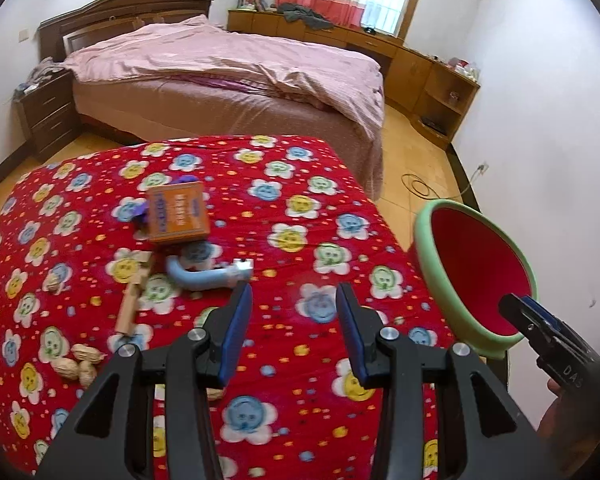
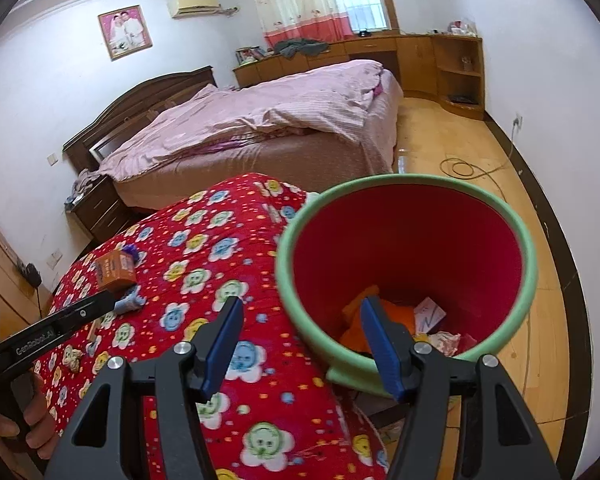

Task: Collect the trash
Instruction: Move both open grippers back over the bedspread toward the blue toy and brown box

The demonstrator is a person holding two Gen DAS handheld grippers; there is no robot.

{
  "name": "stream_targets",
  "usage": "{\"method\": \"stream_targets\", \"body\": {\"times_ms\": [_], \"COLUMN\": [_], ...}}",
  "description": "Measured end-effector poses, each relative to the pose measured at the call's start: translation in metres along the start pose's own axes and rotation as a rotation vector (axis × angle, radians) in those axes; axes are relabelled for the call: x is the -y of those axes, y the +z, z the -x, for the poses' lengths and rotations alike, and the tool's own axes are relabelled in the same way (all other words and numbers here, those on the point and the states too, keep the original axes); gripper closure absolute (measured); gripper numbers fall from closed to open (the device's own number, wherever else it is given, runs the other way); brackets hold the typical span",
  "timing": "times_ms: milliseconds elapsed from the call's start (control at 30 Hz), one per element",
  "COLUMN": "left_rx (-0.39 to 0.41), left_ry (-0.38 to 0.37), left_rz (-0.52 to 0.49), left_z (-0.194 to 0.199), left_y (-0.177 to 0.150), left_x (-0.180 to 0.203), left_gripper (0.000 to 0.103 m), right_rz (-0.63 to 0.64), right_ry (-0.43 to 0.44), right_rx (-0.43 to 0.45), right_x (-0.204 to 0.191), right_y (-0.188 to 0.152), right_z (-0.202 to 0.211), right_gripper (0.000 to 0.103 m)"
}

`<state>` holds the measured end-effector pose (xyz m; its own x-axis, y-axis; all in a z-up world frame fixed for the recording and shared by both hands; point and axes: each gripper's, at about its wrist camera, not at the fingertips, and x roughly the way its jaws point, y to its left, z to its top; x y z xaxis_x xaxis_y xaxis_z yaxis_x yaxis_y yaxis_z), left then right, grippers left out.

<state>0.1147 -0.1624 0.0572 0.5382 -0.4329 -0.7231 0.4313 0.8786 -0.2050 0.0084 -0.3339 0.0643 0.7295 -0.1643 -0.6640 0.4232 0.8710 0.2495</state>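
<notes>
Left wrist view, read left to right: at 8 o'clock a cluster of peanuts lies on my red flowered cloth; a further nut sits at 9 o'clock, with a wooden stick lying lengthwise just right of it. Toward 11 o'clock an orange box rests on the cloth, a purple scrap showing at its far edge. Just below the box lies a curved pale-blue tube, close to the tip of my left gripper's left finger. My left gripper hovers above the cloth, jaws apart and holding nothing. At 3 o'clock the red bin with green rim stands beside the cloth's edge, and my right gripper reaches over its near rim. Right wrist view: at 9 o'clock my left gripper points at the tube, with the box just beyond. My right gripper is open and empty, its right finger over the bin's mouth. At 3 o'clock the bin holds an orange wrapper, a white card and crumpled paper.
</notes>
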Motion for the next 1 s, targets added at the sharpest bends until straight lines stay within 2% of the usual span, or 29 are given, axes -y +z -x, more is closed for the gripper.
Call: {"method": "stream_targets", "body": {"times_ms": [400, 600, 1000], "left_rx": [0.009, -0.024, -0.123], "left_ry": [0.122, 0.176, 0.217], "left_rz": [0.030, 0.043, 0.033], "left_z": [0.006, -0.009, -0.051], "left_y": [0.003, 0.004, -0.005], "left_x": [-0.056, -0.083, -0.104], "left_gripper": [0.059, 0.059, 0.059], "right_rz": [0.059, 0.062, 0.075], "right_ry": [0.056, 0.086, 0.093], "right_rx": [-0.034, -0.057, -0.094], "right_x": [-0.050, -0.068, -0.083], "right_y": [0.000, -0.002, -0.003], "right_z": [-0.015, -0.027, -0.044], "right_gripper": [0.039, 0.039, 0.039]}}
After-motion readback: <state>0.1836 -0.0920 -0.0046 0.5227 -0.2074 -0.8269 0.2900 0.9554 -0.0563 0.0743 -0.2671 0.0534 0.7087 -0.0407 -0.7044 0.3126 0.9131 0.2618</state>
